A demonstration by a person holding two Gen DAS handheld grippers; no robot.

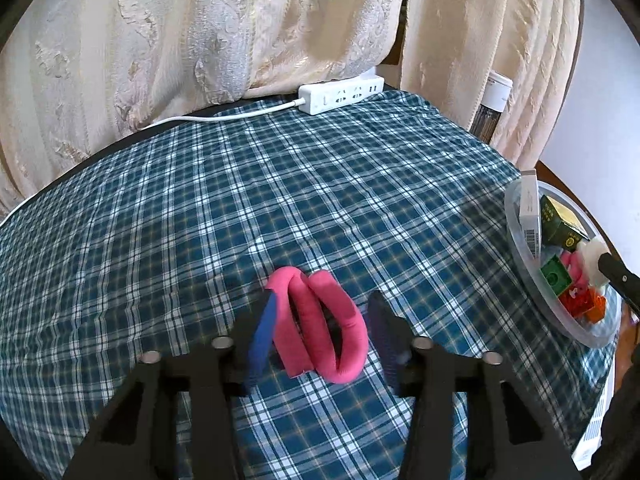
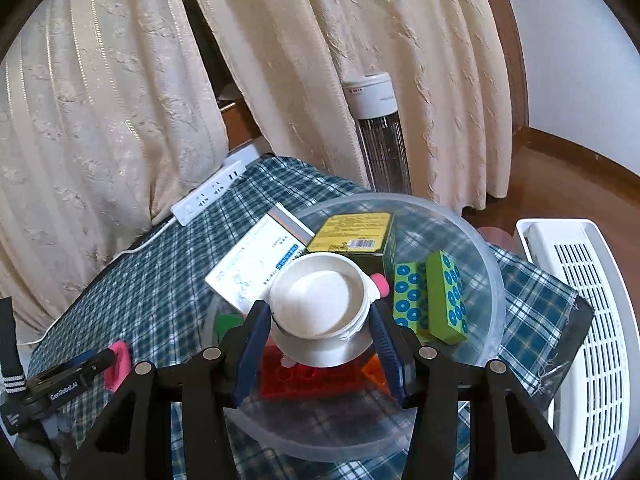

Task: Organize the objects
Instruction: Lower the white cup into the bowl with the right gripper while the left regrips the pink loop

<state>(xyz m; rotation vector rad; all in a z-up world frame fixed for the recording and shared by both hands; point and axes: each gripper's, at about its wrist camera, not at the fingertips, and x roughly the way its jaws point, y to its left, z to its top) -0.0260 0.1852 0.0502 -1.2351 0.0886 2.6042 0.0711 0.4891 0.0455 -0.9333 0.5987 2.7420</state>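
One pink fabric loop [image 1: 320,324], coiled, soft, lying on plaid cloth [image 1: 280,184]

Home living room: cream embossed curtains [image 1: 240,28], checked tablecloth [image 1: 280,184] over table, white power strip [image 1: 340,98], tower heater [image 2: 380,136], wood floor [image 2: 560,168], white appliance [image 2: 580,320].

Soft daylight through curtains [image 1: 248,28], even brightness, faint shadows; strong fisheye bending, dark corners; focus mostly sharp.

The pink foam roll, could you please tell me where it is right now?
In the left wrist view, the pink foam roll lies on the plaid tablecloth between the left tongs, left of the clear bowl.
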